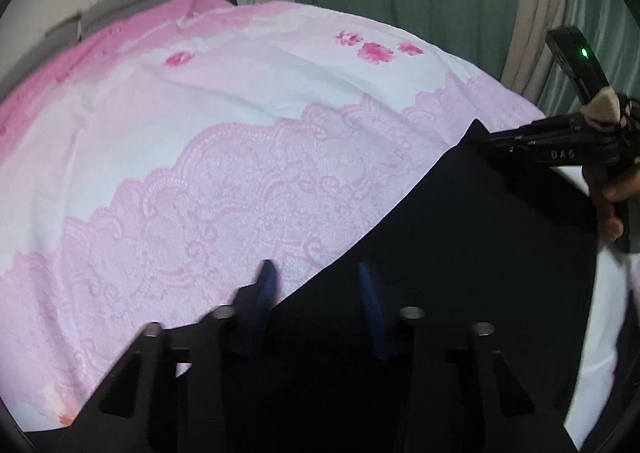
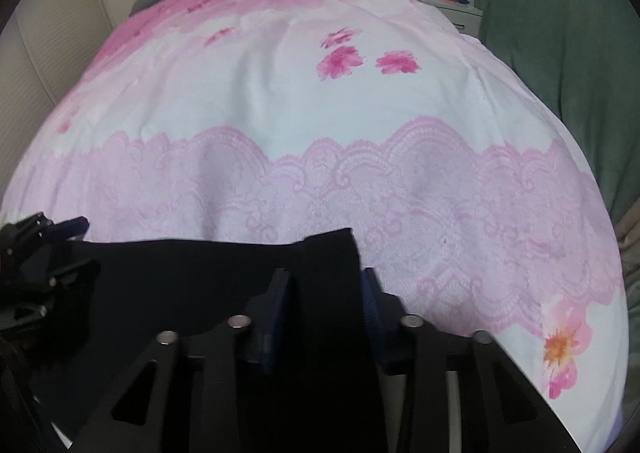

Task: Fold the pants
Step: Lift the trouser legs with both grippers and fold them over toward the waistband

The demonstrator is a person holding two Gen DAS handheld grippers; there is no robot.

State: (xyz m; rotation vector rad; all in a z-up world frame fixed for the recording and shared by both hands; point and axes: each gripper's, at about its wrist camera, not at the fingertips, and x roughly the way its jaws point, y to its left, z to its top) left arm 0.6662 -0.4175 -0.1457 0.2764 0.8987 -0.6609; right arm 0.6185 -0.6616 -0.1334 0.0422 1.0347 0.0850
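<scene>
You had the dark navy fabric pants (image 2: 224, 273) lying at the near edge of the pink lace-print bedsheet (image 2: 320, 157). Your left gripper (image 1: 316, 293) and right gripper (image 2: 326, 293) both straddled its edge, jaws spread. Folding looked barely started, honestly.

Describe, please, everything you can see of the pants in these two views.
The pants are very dark, plain, matte cloth, lying flat on the pink-and-white bedspread at its near end. Their far edge runs straight, ending in a raised corner. The right gripper has cloth between its blue fingers at that corner; the left gripper straddles the other end's edge. No pockets or seams are discernible.
</scene>
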